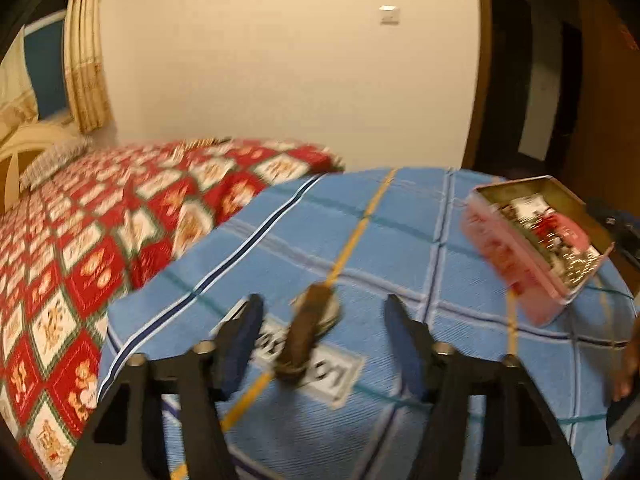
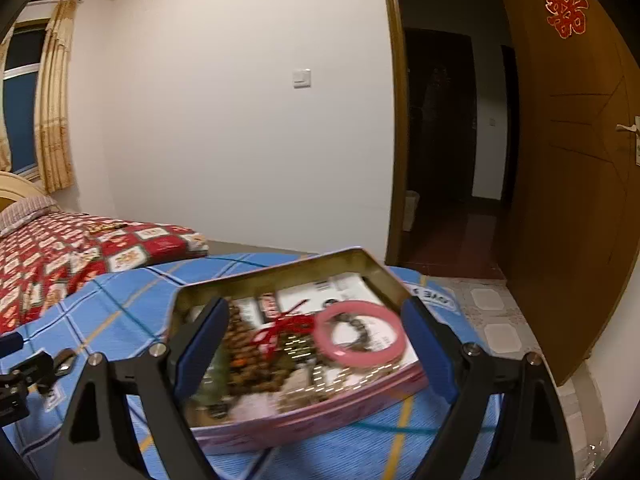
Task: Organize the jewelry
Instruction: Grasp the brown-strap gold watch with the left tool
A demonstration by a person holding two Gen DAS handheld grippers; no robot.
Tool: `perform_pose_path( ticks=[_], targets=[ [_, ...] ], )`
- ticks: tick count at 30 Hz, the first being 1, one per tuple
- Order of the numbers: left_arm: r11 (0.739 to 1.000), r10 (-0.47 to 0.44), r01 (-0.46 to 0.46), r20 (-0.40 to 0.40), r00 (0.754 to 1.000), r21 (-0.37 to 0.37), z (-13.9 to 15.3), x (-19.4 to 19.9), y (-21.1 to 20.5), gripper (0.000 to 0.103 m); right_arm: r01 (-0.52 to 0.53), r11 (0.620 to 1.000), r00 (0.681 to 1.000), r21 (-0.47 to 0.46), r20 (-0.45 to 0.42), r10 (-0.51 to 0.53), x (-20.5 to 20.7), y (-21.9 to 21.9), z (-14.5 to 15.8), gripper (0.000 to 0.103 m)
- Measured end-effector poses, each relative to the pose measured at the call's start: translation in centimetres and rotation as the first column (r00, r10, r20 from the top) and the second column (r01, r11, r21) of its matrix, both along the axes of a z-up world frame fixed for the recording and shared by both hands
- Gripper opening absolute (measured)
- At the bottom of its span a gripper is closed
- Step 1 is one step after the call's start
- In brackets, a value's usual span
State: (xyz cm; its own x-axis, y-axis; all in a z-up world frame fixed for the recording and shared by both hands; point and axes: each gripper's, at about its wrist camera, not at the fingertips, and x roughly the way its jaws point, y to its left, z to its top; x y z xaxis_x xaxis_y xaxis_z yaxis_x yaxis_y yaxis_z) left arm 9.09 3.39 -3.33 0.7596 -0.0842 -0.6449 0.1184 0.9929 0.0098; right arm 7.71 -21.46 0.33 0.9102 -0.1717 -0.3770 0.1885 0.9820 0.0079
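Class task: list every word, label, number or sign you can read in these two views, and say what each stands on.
Red paper double-happiness sign on the brown wooden door: "囍".
White printed patch on the blue checked cloth: lettering blurred, unreadable.
Printed cards in the pink rectangular tin: print too blurred to read.

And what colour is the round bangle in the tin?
Pink; the bangle shows best in the right wrist view.

My tin [image 2: 280,420] sits on the cloth [image 1: 400,240], a bangle [image 2: 358,332] inside; a watch [image 1: 308,332] lies to its left, the bed [image 1: 100,220] behind.
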Motion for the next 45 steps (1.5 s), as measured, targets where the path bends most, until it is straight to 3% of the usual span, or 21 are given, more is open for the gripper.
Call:
perform_pose_path(
  ticks=[3,6,7,10,15,21,22,23,27,33,35,36,37,39,40,44,45],
  targets=[
    [0.996,0.011,-0.017,-0.065,0.998,-0.084,-0.8,1.1,1.5,0.044,-0.046,0.999,0.999,0.027,-0.009,0.046,-0.4,1.5,-0.2,0.09],
    [0.994,0.004,-0.013,-0.083,0.997,-0.108,-1.2,1.8,1.8,0.042,-0.085,0.996,0.996,0.022,-0.025,0.086,-0.5,3.0,-0.6,0.09],
    [0.994,0.0,-0.009,-0.089,0.996,-0.108,-1.3,1.8,1.7,0.03,-0.095,0.995,0.995,0.003,-0.028,0.095,-0.7,3.5,-0.7,0.09],
    [0.996,-0.031,0.021,-0.113,0.993,-0.092,-1.7,1.9,0.8,0.016,-0.112,0.993,0.994,-0.048,-0.024,0.111,-0.8,4.6,-0.8,0.09],
    [0.996,-0.063,0.055,-0.105,0.993,-0.074,-1.6,1.6,0.1,0.016,-0.108,0.993,0.994,-0.047,-0.02,0.107,-0.6,4.7,-0.9,0.09],
    [0.987,-0.126,0.122,-0.025,0.992,-0.104,-0.3,-0.1,-1.1,0.015,-0.096,0.995,0.995,-0.035,-0.017,0.095,-0.8,4.2,-0.9,0.09],
    [0.985,-0.135,0.132,-0.02,0.991,-0.112,-0.1,-0.4,-1.3,0.011,-0.096,0.995,0.995,-0.035,-0.017,0.096,-0.8,4.2,-0.9,0.09],
    [0.981,-0.149,0.146,-0.012,0.989,-0.126,0.3,-0.7,-1.4,0.0,-0.096,0.995,0.995,-0.035,-0.017,0.096,-0.8,4.2,-0.9,0.09],
    [0.96,-0.196,0.193,0.003,0.981,-0.205,2.0,-1.6,-1.0,0.0,-0.095,0.995,0.995,-0.031,-0.017,0.094,-0.8,4.2,-0.9,0.09],
    [0.981,-0.155,0.15,-0.033,0.987,-0.121,2.1,-1.8,-0.1,0.0,-0.093,0.995,0.996,-0.032,-0.017,0.093,-0.8,4.2,-0.9,0.09],
    [0.98,-0.169,0.16,-0.073,0.983,-0.116,1.1,-1.6,-0.2,0.002,-0.093,0.995,0.996,-0.034,-0.016,0.093,-0.8,4.1,-0.9,0.09],
    [0.979,-0.178,0.166,-0.092,0.98,-0.121,0.7,-1.5,-0.4,0.012,-0.094,0.995,0.996,-0.033,-0.017,0.093,-0.8,4.1,-0.9,0.09],
    [0.978,-0.183,0.169,-0.108,0.977,-0.121,0.3,-1.6,-0.7,0.032,-0.093,0.995,0.996,-0.033,-0.017,0.093,-0.8,4.1,-0.9,0.09],
    [0.981,-0.173,0.159,-0.13,0.976,-0.109,-0.4,-1.5,-1.4,0.064,-0.093,0.995,0.996,-0.033,-0.017,0.093,-0.8,4.1,-0.8,0.09],
    [0.982,-0.169,0.156,-0.131,0.977,-0.104,-0.6,-1.5,-1.7,0.069,-0.093,0.995,0.996,-0.033,-0.017,0.093,-0.8,4.0,-0.8,0.09],
    [0.985,-0.172,0.172,-0.157,0.973,-0.015,-1.4,-1.8,-3.3,0.069,-0.088,0.996,0.996,-0.029,-0.02,0.087,-0.7,3.9,-0.9,0.09],
    [0.985,-0.164,0.171,-0.158,0.974,0.035,-1.7,-2.1,-3.8,0.059,-0.087,0.996,0.996,-0.025,-0.023,0.086,-0.7,3.8,-0.9,0.09]
  ],
)
